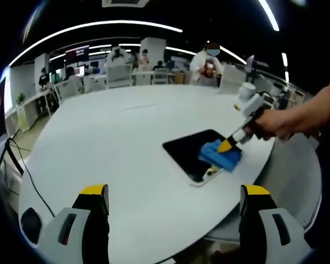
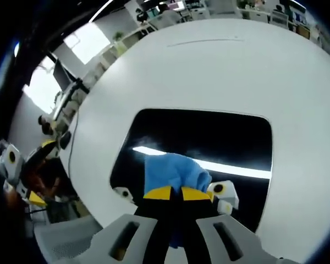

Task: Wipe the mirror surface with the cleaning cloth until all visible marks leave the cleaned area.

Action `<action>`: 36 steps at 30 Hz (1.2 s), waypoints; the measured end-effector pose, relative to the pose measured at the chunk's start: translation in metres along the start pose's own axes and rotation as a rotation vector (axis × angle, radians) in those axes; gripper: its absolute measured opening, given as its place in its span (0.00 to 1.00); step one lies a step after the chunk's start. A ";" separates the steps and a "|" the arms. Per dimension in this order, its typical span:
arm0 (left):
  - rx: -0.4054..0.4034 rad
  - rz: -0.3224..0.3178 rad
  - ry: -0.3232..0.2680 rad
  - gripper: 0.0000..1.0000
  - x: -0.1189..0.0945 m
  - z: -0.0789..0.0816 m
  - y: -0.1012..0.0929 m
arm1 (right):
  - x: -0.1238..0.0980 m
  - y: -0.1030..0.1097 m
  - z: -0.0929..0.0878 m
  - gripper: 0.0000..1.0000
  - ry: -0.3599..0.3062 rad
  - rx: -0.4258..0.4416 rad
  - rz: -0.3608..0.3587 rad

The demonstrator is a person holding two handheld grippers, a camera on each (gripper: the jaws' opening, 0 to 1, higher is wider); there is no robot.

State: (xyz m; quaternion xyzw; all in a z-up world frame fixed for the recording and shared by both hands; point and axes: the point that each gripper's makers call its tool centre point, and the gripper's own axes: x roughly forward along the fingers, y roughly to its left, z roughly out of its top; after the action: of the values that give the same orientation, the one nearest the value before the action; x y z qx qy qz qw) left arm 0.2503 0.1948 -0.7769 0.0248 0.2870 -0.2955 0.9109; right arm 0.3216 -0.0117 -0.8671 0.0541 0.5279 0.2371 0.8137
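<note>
The right gripper is pinching the blue cloth between its narrowed jaws, pressing it on the mirror lying on the table. The left gripper is hovering wide, well apart.

- You were working in an open-plan office, at a large round white table.
- Behind the table stood rows of desks with white chairs and monitors.
- Several people sat or stood among those desks.
- Long strip lights ran across a dark ceiling.
- In the right gripper view, bright windows lit one side, with more desks beyond the table.
</note>
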 end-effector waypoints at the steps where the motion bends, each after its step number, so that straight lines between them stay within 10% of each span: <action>1: -0.002 0.000 0.000 1.00 0.000 0.000 0.000 | 0.001 -0.001 0.002 0.00 0.000 0.001 0.000; 36: -0.031 0.011 0.021 1.00 -0.002 -0.006 0.016 | 0.030 -0.026 0.073 0.00 0.004 0.000 -0.038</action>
State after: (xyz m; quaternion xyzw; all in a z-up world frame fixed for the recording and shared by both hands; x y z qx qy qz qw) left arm 0.2546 0.2103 -0.7829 0.0154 0.3010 -0.2855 0.9098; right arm 0.4050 -0.0094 -0.8693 0.0435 0.5306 0.2219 0.8169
